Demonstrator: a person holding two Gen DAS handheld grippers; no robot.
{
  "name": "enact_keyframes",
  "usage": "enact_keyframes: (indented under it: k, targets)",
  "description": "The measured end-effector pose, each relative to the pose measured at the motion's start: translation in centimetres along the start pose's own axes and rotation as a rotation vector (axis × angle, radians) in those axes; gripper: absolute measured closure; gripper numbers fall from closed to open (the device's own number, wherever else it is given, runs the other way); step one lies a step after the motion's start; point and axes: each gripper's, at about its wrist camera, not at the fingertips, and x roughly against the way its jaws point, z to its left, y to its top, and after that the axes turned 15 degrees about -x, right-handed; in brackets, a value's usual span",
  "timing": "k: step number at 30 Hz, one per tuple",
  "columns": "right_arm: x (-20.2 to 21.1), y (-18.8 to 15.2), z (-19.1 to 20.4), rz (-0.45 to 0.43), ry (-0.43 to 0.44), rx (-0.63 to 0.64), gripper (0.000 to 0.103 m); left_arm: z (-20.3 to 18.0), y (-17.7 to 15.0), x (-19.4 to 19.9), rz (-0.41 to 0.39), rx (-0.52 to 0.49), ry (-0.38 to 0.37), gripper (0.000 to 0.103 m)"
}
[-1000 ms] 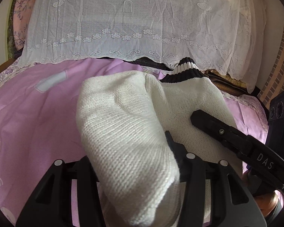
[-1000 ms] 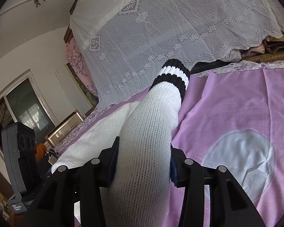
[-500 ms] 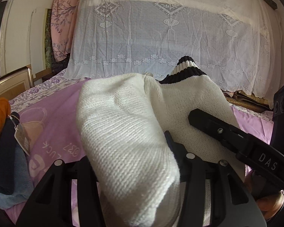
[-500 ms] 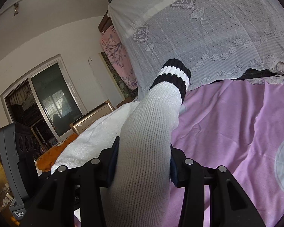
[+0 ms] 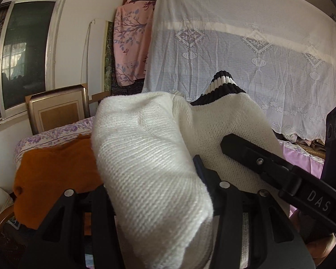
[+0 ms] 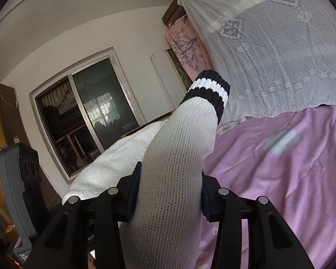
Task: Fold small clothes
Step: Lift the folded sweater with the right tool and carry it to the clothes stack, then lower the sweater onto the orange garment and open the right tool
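Observation:
A folded white knit sweater [image 5: 145,157] with a black-and-white striped cuff [image 5: 221,83] is held up off the bed between both grippers. My left gripper [image 5: 154,192] is shut on the folded bundle, which hides its fingertips. My right gripper [image 6: 170,190] is shut on the sleeve part [image 6: 181,148], whose striped cuff [image 6: 209,89] points up and away. The right gripper's finger [image 5: 268,168] shows in the left wrist view against the sweater's right side.
An orange garment [image 5: 53,177] lies on the bed's left end, beside a framed board [image 5: 56,109]. A pink bedsheet [image 6: 291,168] spreads to the right. A white lace cover [image 5: 246,62] hangs behind. A window [image 6: 85,116] is at left.
Both grippers have swung left with the sweater still held. The view has turned from the pink sheet toward the window, the framed board and the orange garment.

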Motion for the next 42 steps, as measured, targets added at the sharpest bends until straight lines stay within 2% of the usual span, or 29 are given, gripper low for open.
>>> enact_keyframes:
  k: [6,11,13,17,19,24,26,29,30,31,35,38,42]
  targets:
    - [-6.7,0.4,5.2,0.073,0.084,0.01,0.058,8.0,0.4,0.7,0.008,0.073,0.096,0.057]
    - [-12.0,-0.7,7.6,0.167,0.12,0.001,0.058,13.3,-0.5,0.4,0.05,0.149,0.158,0.057]
    - [-14.4,-1.5,7.5,0.227,0.104,-0.029,0.058,15.2,-1.4,-0.4,0.096,0.196,0.171,0.056]
    - [-18.3,-4.3,6.4,0.353,-0.029,-0.041,0.058,17.8,-4.9,-3.5,0.221,0.27,0.188,0.054]
    - [-18.9,-4.9,5.7,0.364,-0.033,-0.044,0.056,18.1,-6.5,-4.3,0.221,0.279,0.19,0.048]
    - [-18.4,-4.9,6.2,0.356,-0.074,0.004,0.053,17.4,-6.7,-4.4,0.202,0.261,0.221,0.047]
    - [-17.5,-4.7,6.7,0.331,-0.065,0.026,0.051,17.4,-6.4,-3.9,0.198,0.271,0.22,0.045]
    - [-15.9,-4.0,7.2,0.307,-0.06,0.047,0.048,16.0,-5.2,-2.0,0.183,0.193,0.303,0.025]
    - [-15.2,-4.0,7.5,0.295,-0.062,0.059,0.048,15.3,-4.8,-1.2,0.17,0.158,0.335,0.013]
    - [-14.5,-3.8,7.6,0.279,-0.063,0.073,0.048,14.7,-4.5,-0.3,0.155,0.131,0.357,0.008]
    - [-11.2,-4.0,8.3,0.22,-0.056,0.141,0.048,12.3,-4.0,2.3,0.141,0.069,0.378,0.008]
    - [-8.4,-4.5,8.5,0.184,-0.07,0.181,0.048,11.2,-4.2,4.2,0.131,0.069,0.404,0.007]
    - [-5.1,-5.6,8.1,0.178,-0.09,0.194,0.045,10.2,-5.0,6.2,0.142,0.082,0.413,0.006]
